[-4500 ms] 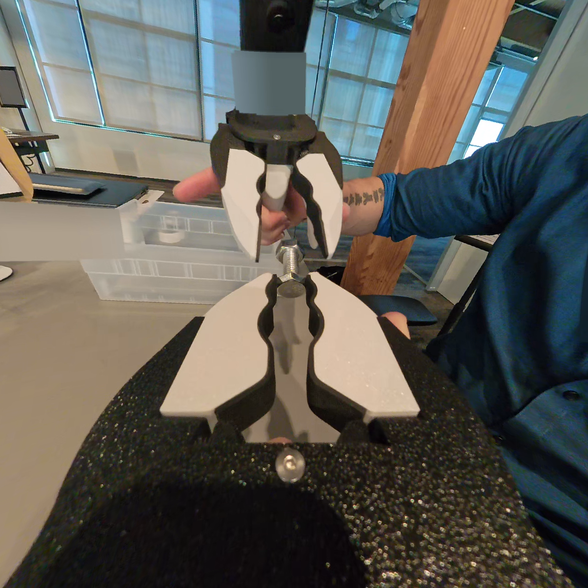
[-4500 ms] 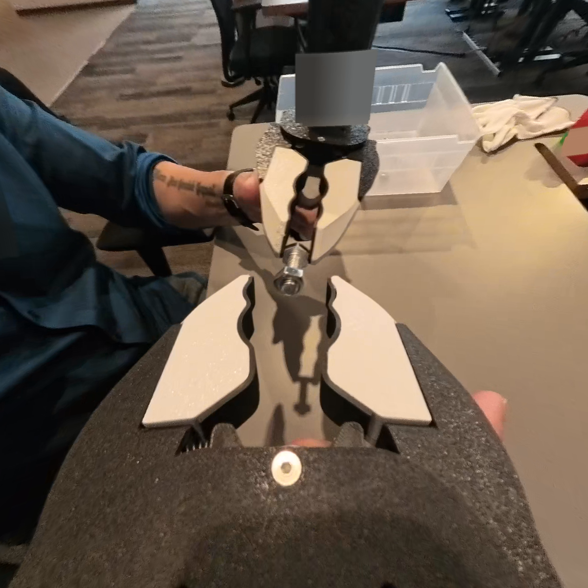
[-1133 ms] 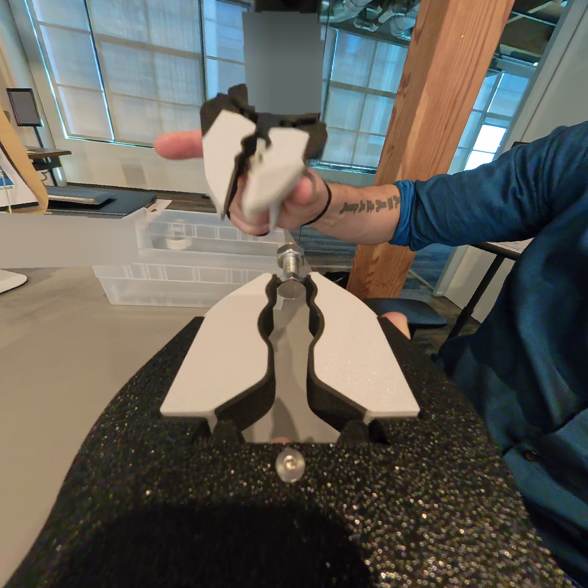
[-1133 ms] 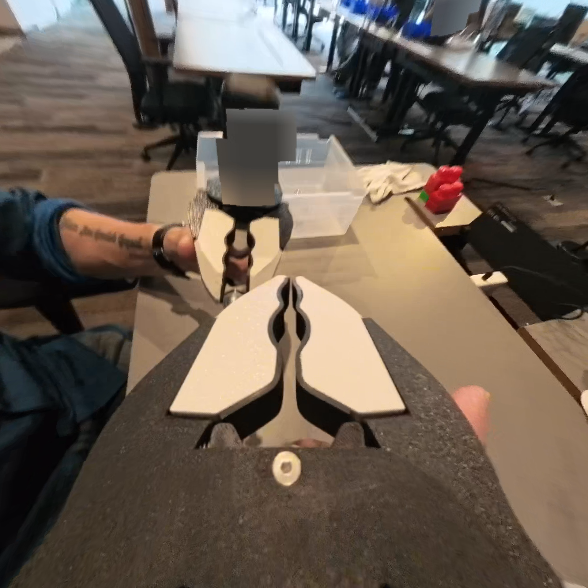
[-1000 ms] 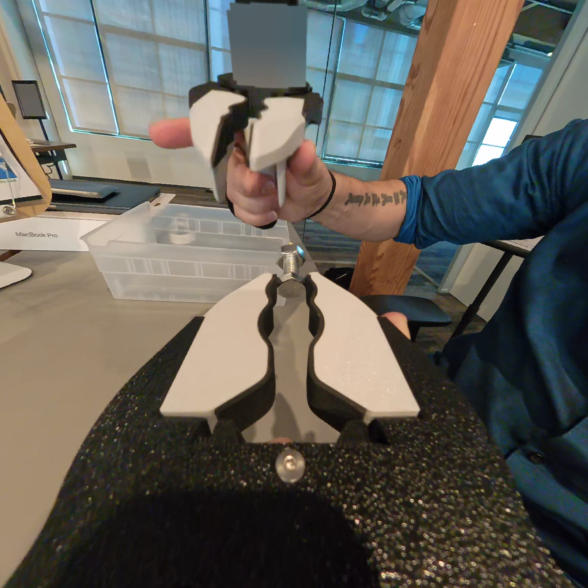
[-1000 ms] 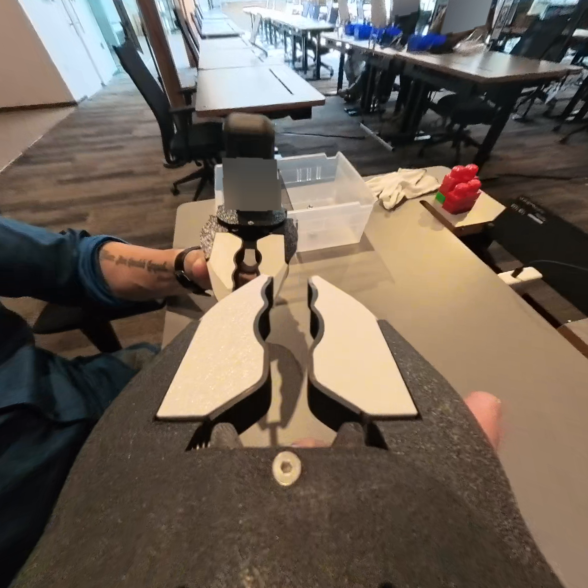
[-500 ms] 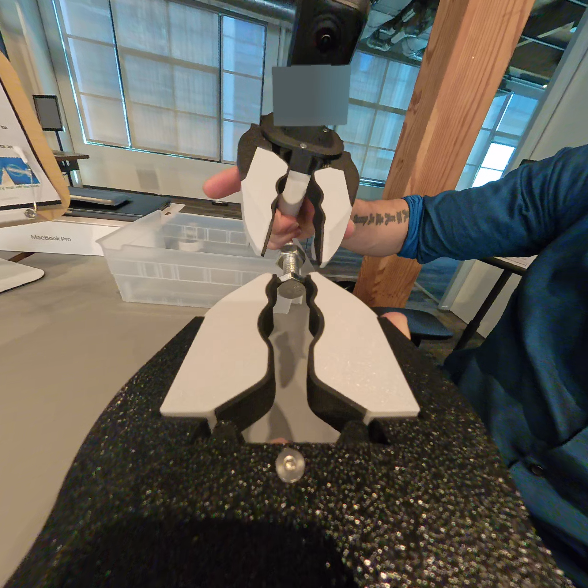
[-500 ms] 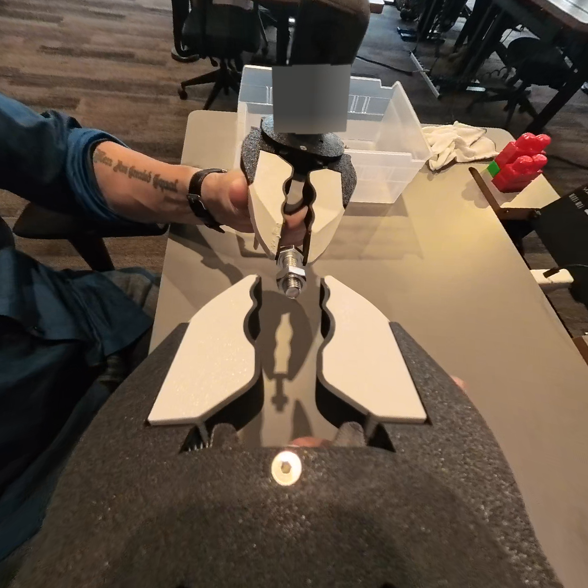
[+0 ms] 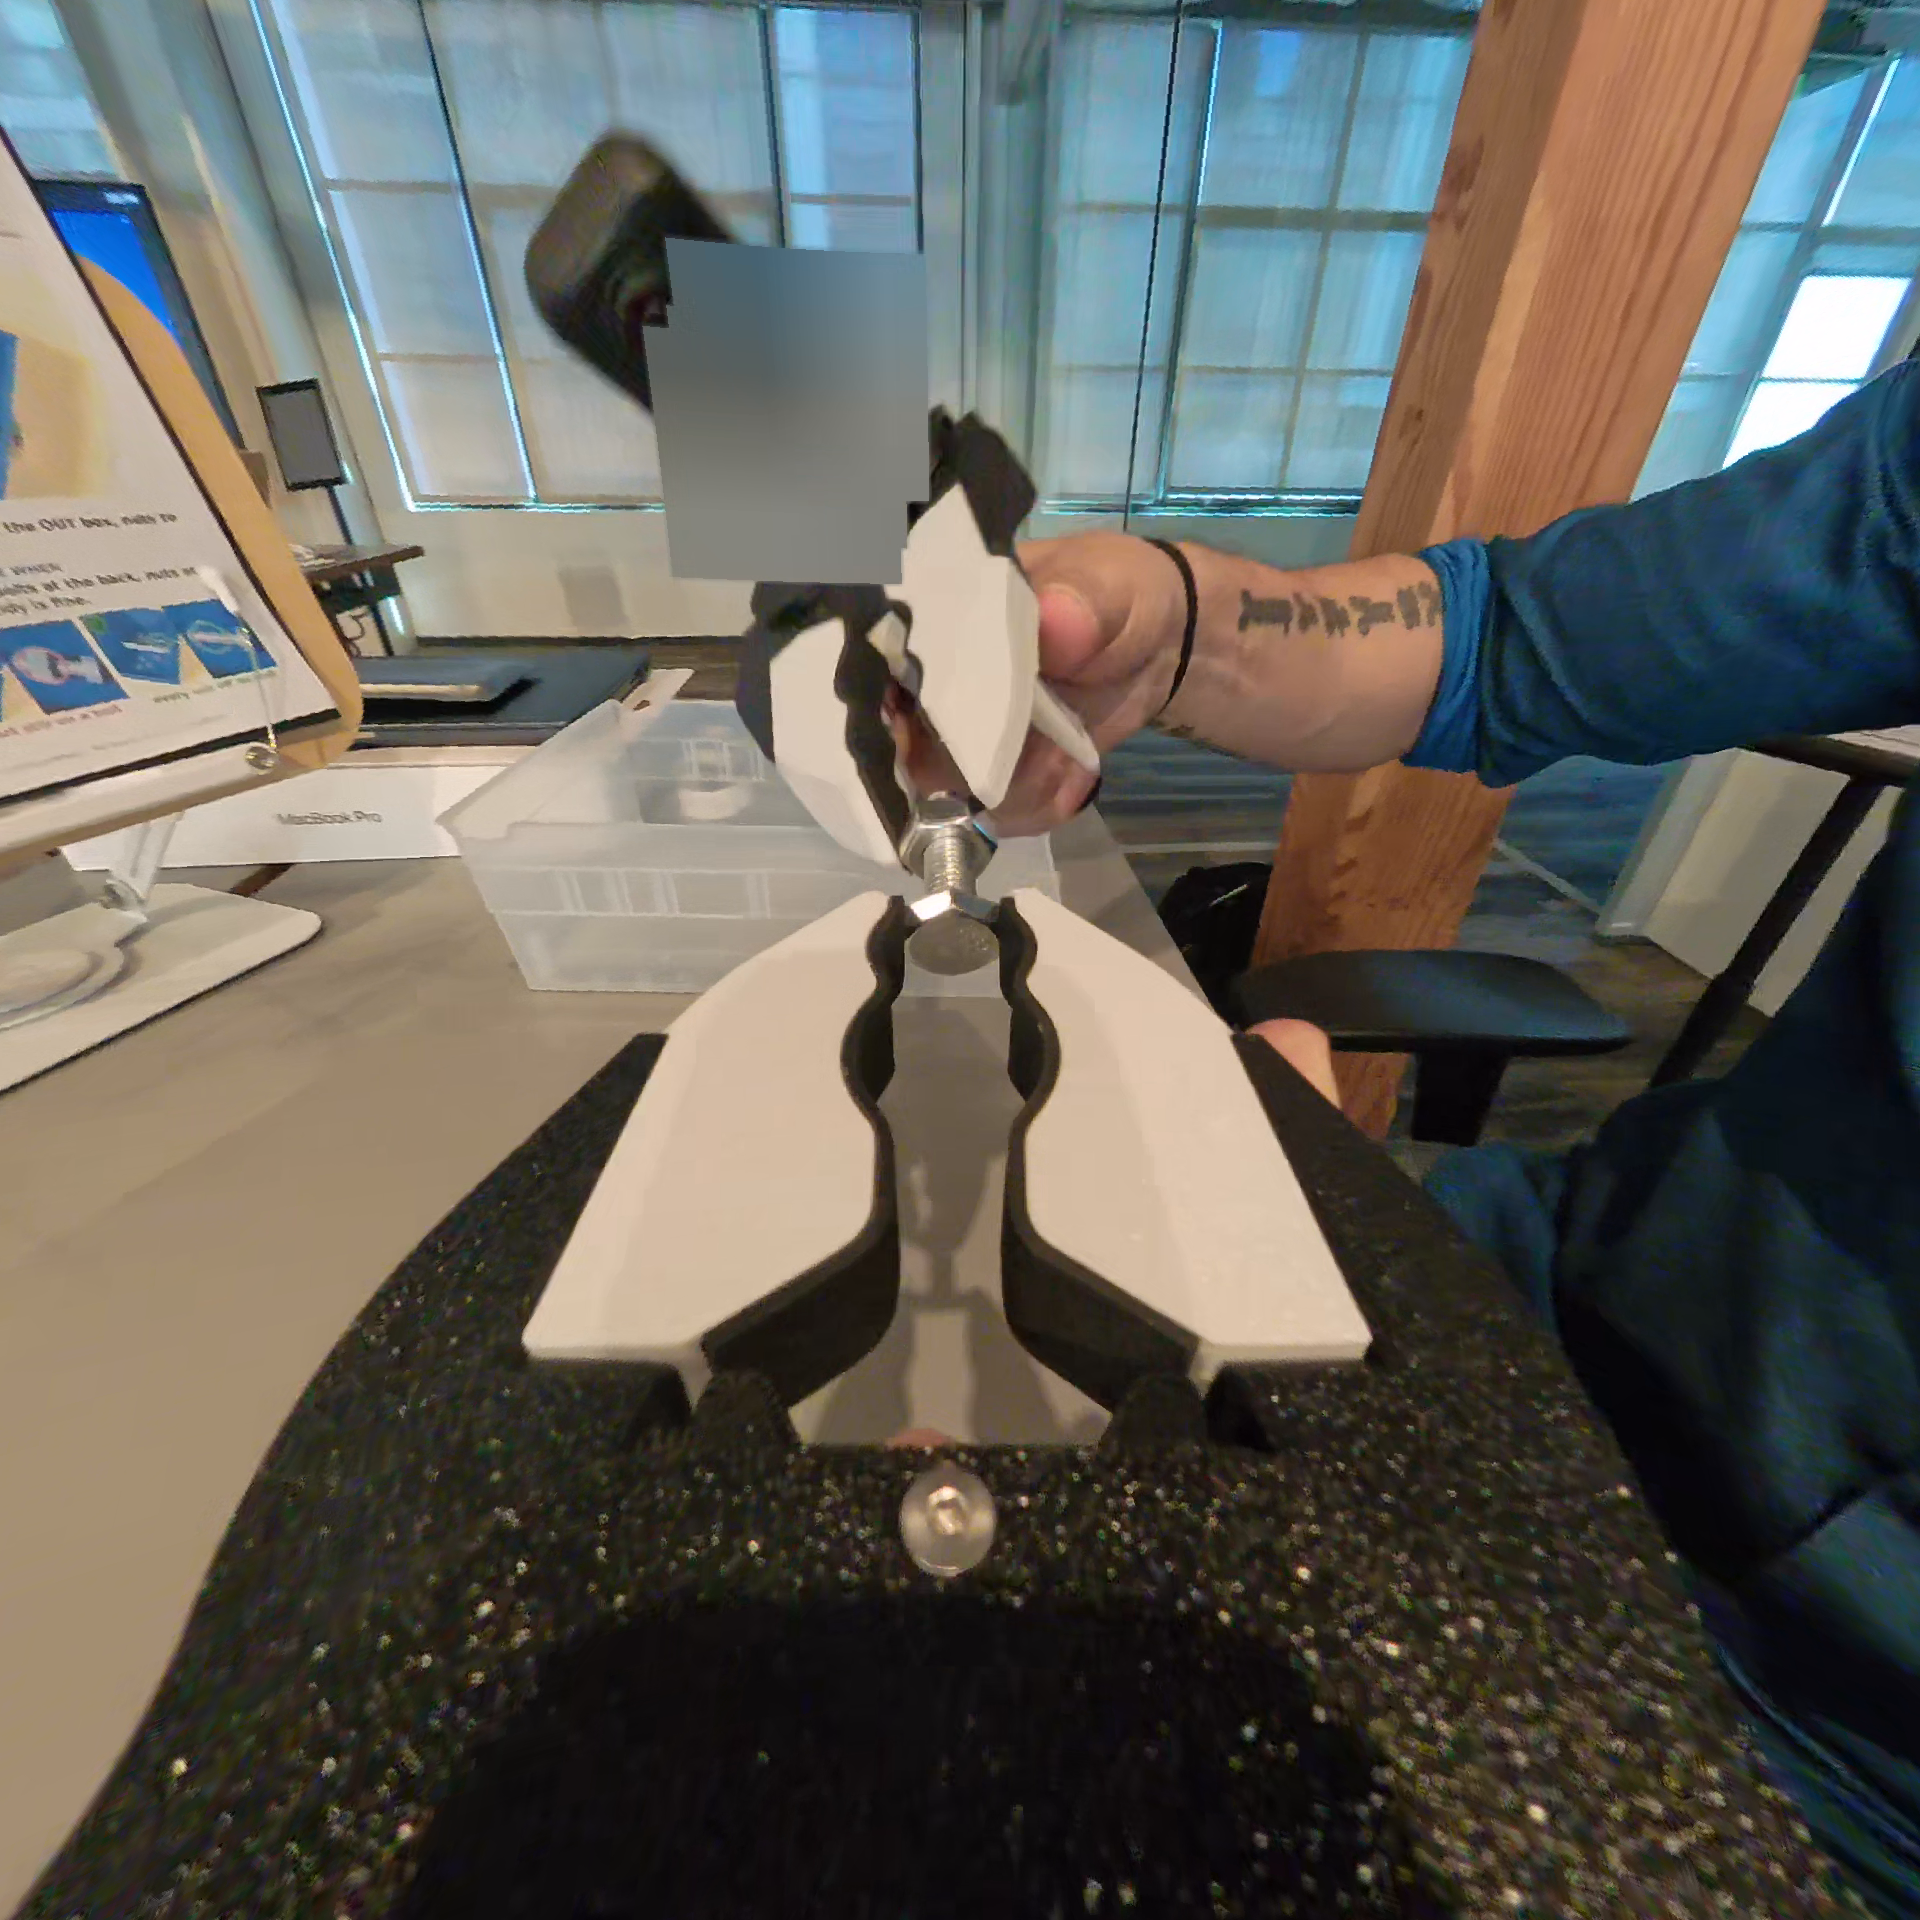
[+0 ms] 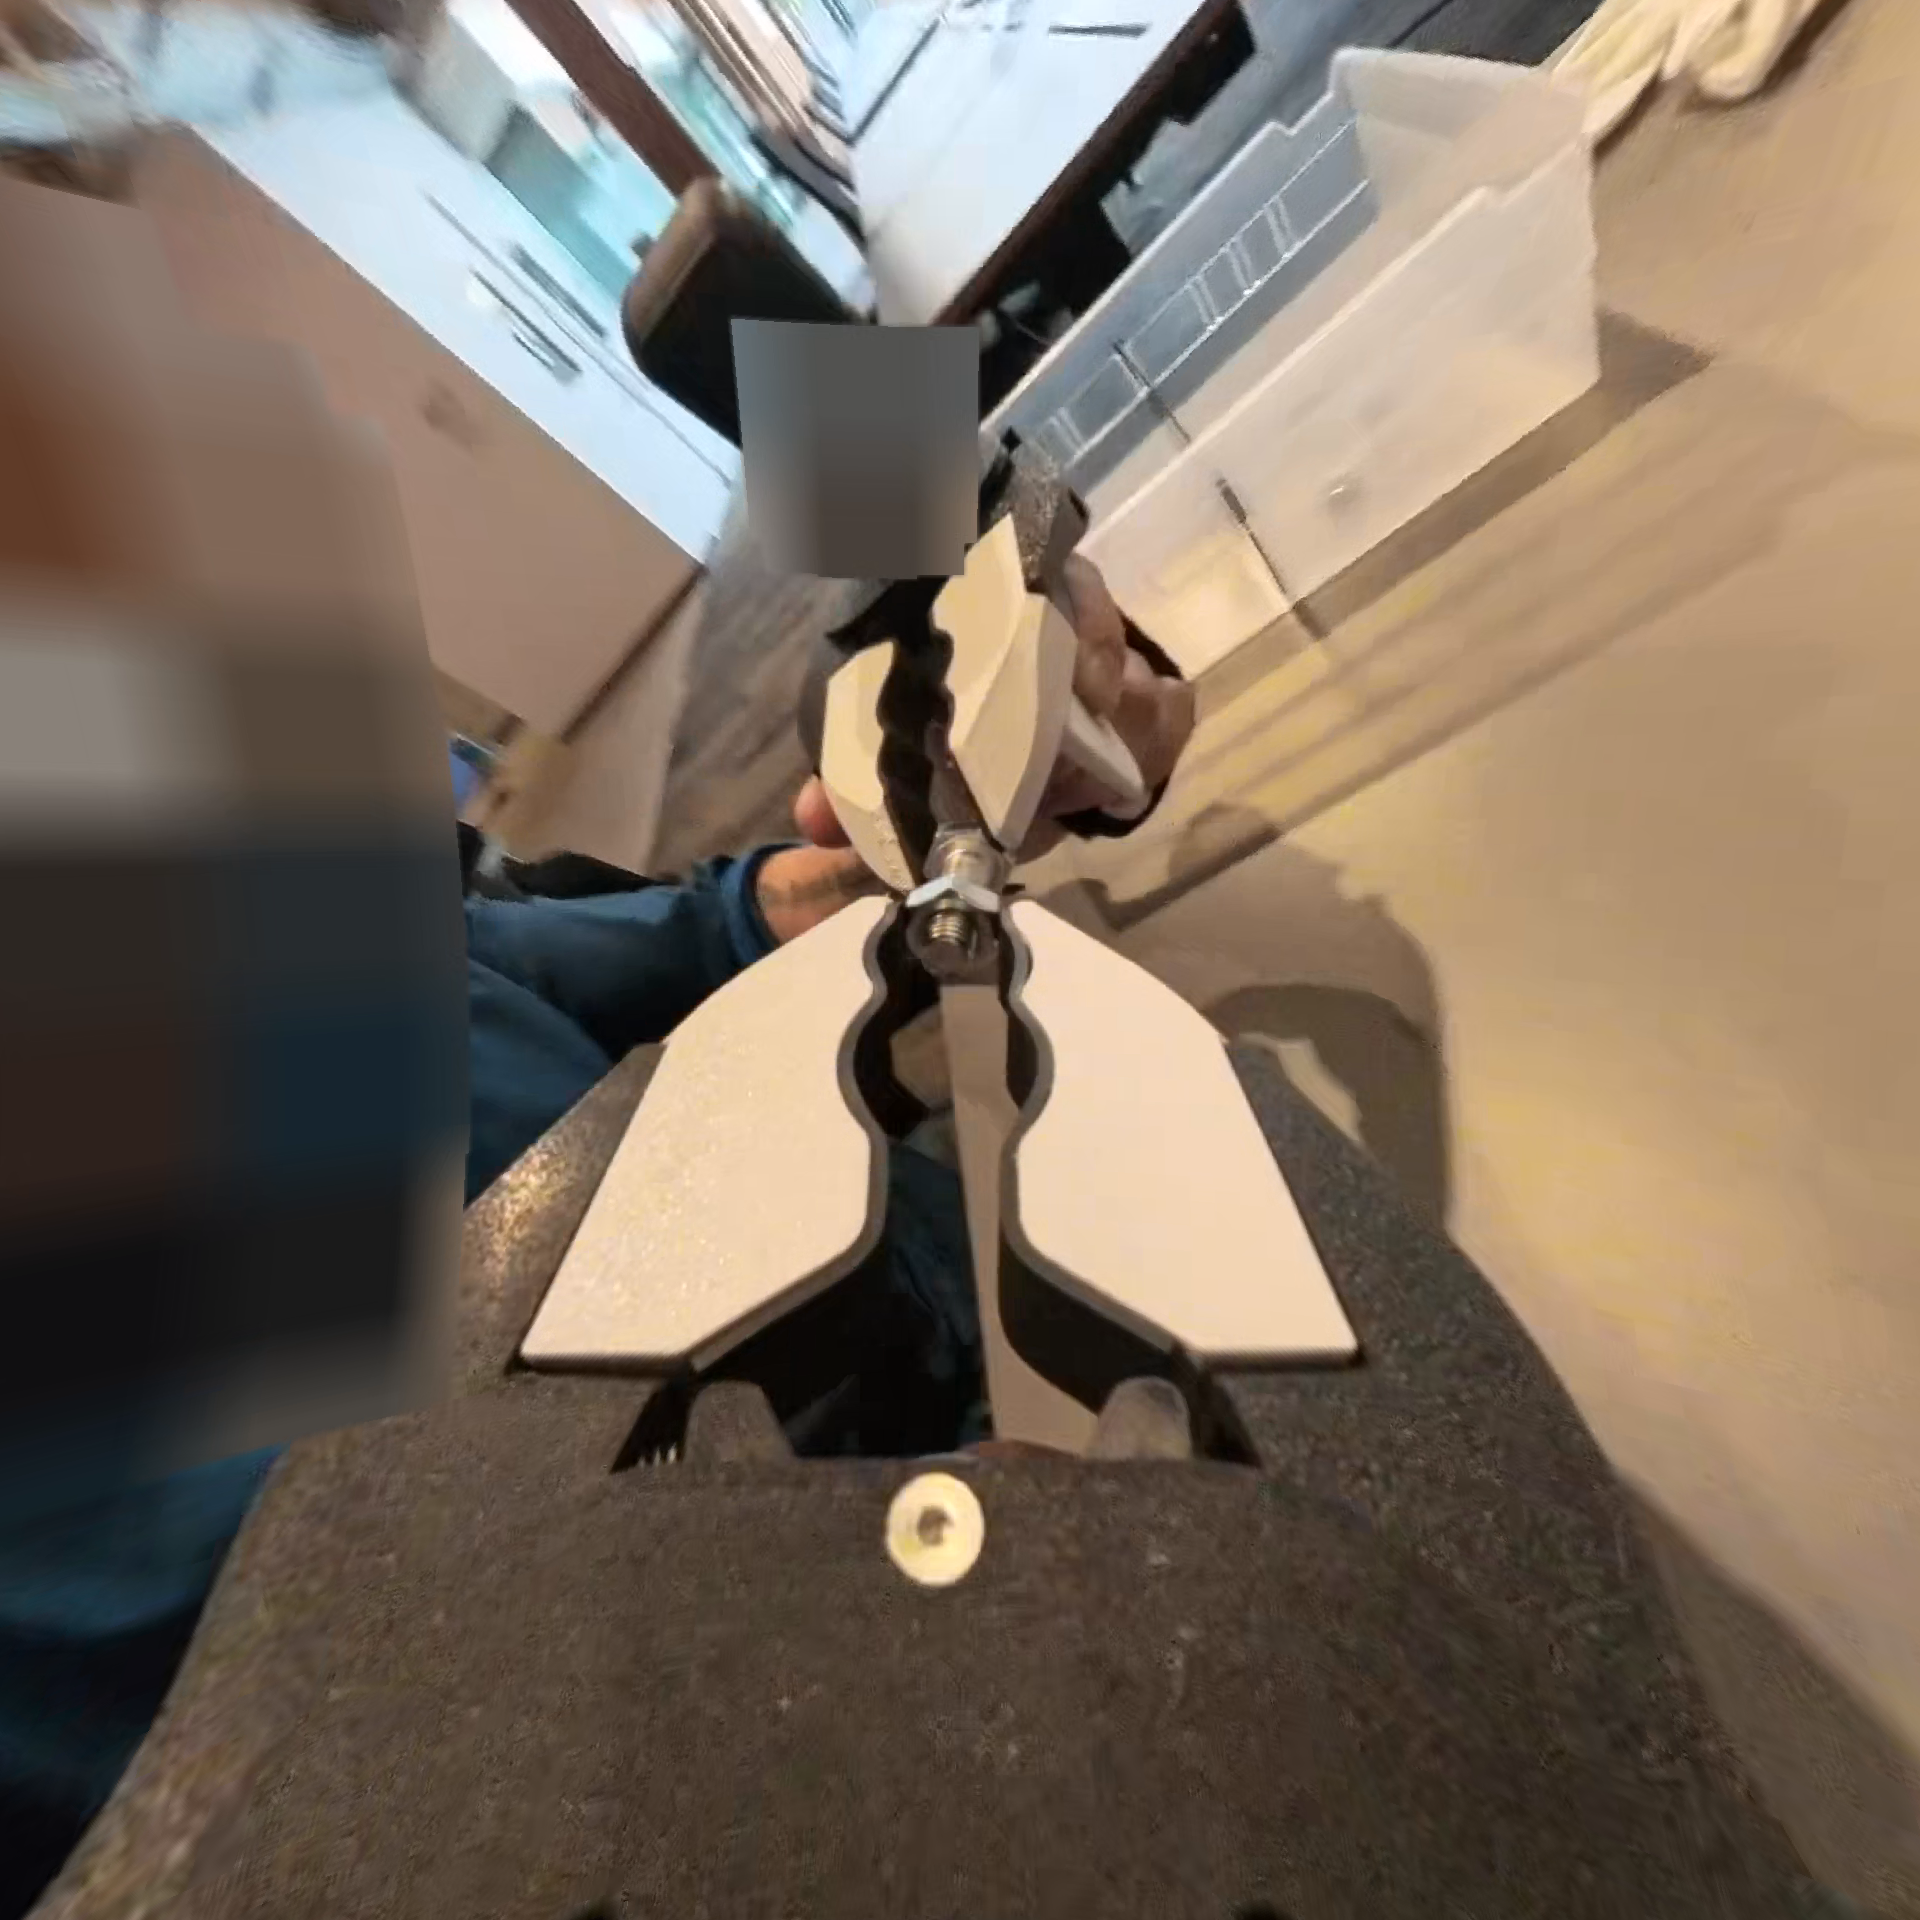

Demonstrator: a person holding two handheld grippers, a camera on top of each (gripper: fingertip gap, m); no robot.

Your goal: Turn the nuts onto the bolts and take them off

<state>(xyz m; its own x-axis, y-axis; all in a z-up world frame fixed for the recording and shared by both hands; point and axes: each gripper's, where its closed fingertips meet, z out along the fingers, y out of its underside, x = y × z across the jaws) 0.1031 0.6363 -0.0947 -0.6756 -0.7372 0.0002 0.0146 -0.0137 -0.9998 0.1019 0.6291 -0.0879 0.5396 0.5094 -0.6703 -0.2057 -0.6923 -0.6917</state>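
The left gripper [image 9: 951, 925] is clamped on the head of a silver bolt [image 9: 948, 878]. The bolt sticks out away from it, up in the air above the grey table [image 9: 260, 1091]. The right gripper [image 10: 951, 925] is pinched on the nut [image 10: 951, 894] that sits on the bolt's threads. This gripper is tipped over to one side, so it looks like it is in the middle of a turn.

The nut is on the bolt, with bare thread showing between it and the head. I cannot tell if it is going on or coming off. So this nut is part way, and I think more turns are left.

The left wrist view shows the bolt head and the hand [image 9: 1091, 665] behind the right gripper. It also shows a clear plastic bin [image 9: 665, 852] far on the table, a wooden post [image 9: 1538, 416] and a stand with a printed sheet [image 9: 125, 582] on the left. The right wrist view shows the thread tip poking through the nut, which the other view does not. It is tilted and blurry.
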